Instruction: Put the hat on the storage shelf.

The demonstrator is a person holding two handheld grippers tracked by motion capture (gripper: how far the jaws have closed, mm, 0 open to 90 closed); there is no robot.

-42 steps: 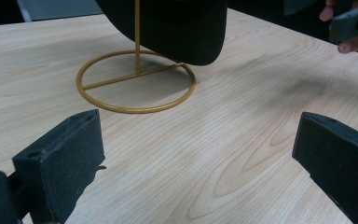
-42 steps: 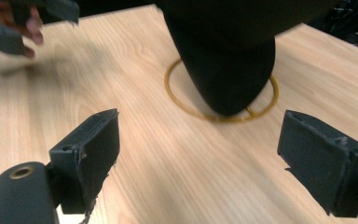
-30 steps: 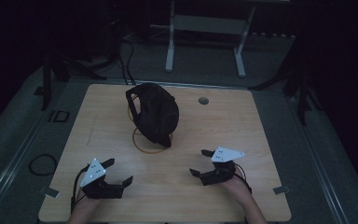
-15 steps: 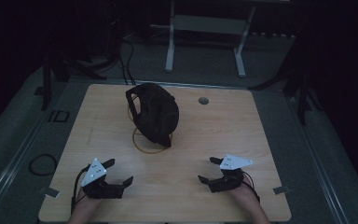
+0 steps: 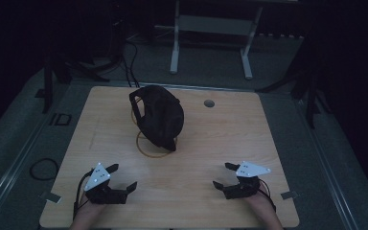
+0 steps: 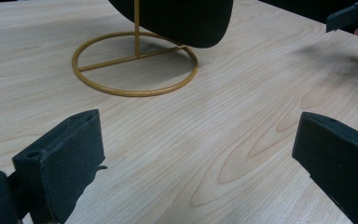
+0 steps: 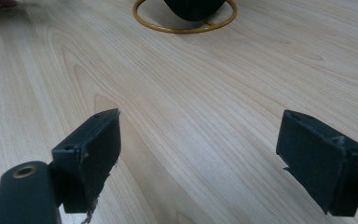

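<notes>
A black rounded object (image 5: 159, 119), perhaps a cap, hangs on a gold wire stand with a ring base (image 5: 149, 152) at the middle of the wooden table (image 5: 249, 139). My left gripper (image 5: 123, 176) rests open near the front left edge, and my right gripper (image 5: 223, 175) rests open near the front right. In the left gripper view the jaws (image 6: 198, 158) stand wide apart over bare wood, with the ring base (image 6: 135, 63) and the black object (image 6: 177, 18) ahead. The right gripper view has open jaws (image 7: 209, 154) and the ring base (image 7: 186, 31) farther off.
A round grommet hole (image 5: 209, 103) sits at the back right of the tabletop. Beyond the table stands a metal frame (image 5: 175, 48). A cable loop (image 5: 40, 168) lies on the floor at the left. Bare wood stretches between the grippers and the stand.
My right gripper has drawn back toward the near edge and a little to the right. The left gripper and the black object have not moved.
</notes>
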